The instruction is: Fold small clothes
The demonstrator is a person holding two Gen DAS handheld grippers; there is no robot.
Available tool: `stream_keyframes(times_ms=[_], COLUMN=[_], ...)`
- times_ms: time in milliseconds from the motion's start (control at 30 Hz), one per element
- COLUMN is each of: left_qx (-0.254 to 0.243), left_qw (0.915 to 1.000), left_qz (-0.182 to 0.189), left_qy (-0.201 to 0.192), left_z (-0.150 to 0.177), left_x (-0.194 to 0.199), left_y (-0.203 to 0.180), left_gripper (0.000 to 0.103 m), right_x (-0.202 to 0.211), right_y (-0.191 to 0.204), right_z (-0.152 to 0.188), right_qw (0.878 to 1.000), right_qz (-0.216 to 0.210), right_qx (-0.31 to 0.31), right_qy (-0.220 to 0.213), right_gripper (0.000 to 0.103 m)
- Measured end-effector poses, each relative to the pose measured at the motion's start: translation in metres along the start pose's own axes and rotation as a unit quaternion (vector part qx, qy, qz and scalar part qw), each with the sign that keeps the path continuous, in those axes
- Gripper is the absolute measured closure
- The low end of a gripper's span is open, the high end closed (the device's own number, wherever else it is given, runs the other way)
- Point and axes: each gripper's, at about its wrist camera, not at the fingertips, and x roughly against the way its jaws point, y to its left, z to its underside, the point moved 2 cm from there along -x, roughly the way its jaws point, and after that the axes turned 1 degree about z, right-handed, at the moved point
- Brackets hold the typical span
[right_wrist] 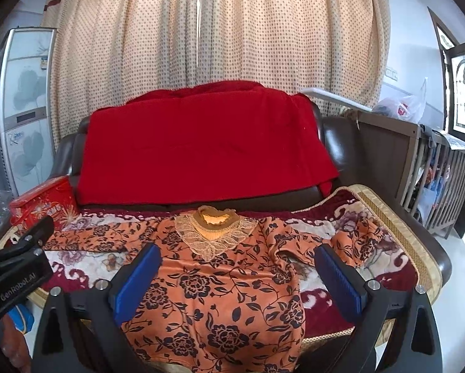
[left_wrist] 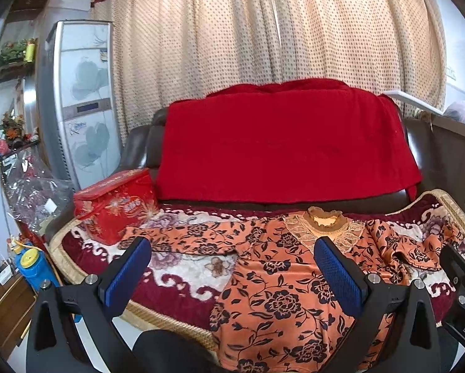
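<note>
An orange top with a black flower print [left_wrist: 282, 283] lies spread flat on a patterned maroon and cream seat cover [left_wrist: 182, 275], filling the lower centre of both views. Its lace-trimmed collar [right_wrist: 215, 220] points toward the sofa back, and its sleeves reach out to the left and right. The hem hangs over the front edge at the bottom of the frame.

The left gripper [left_wrist: 232, 255] hovers above the garment's left half, its blue-padded jaws wide apart and holding nothing. The right gripper [right_wrist: 237, 258] hangs over the chest area, its jaws likewise spread and empty.

A red blanket [right_wrist: 201, 146] drapes the dark sofa backrest in the middle of the frame. A red box [left_wrist: 116, 202] sits at the left end of the seat, beside the left sleeve. Dotted curtains [left_wrist: 263, 25] fill the upper part.
</note>
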Motion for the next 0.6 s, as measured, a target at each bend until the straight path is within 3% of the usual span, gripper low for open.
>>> stream_keyframes(times_ms=[100,167,200,300,367,433,500,600], left_qx=[-0.002,-0.004,-0.013,-0.028,-0.032,-0.026,-0.014,-0.002], left_qw=[0.9992,0.9971,0.9947,0.9860,0.9823,0.9798,0.9791,0.9804], left_qz=[0.021,0.038,0.045,0.050,0.032,0.033,0.049,0.093], left_qy=[0.034,0.066,0.091,0.156,0.182,0.195,0.197,0.174], left_z=[-0.001,0.001,0.003,0.017,0.027,0.033,0.034,0.030], left_x=[-0.046,-0.087,-0.116,-0.190,-0.235,-0.263,-0.278,-0.286], left_y=[-0.011,-0.020,-0.028,-0.048,-0.060,-0.071,-0.079,-0.094], left_gripper=[0.000,0.000,0.000,0.000,0.000,0.000,0.000,0.000], right_x=[-0.031,-0.063,-0.089,-0.153,-0.192,-0.223,-0.239,-0.256], right_y=[-0.013,-0.033,-0.055,-0.118,-0.172,-0.241,-0.283,-0.328], right_z=[0.004,0.009,0.015,0.040,0.072,0.102,0.129,0.141], right_qw=[1.000,0.998,0.996,0.984,0.963,0.935,0.902,0.873], right_qz=[-0.007,-0.033,-0.052,-0.042,-0.021,0.013,0.014,0.048], right_qx=[-0.012,-0.032,-0.058,-0.146,-0.232,-0.327,-0.405,-0.461], right_qy=[0.021,0.041,0.052,0.097,0.134,0.139,0.149,0.148], right_gripper=[0.002,0.002,0.002,0.003,0.003,0.003,0.003,0.003])
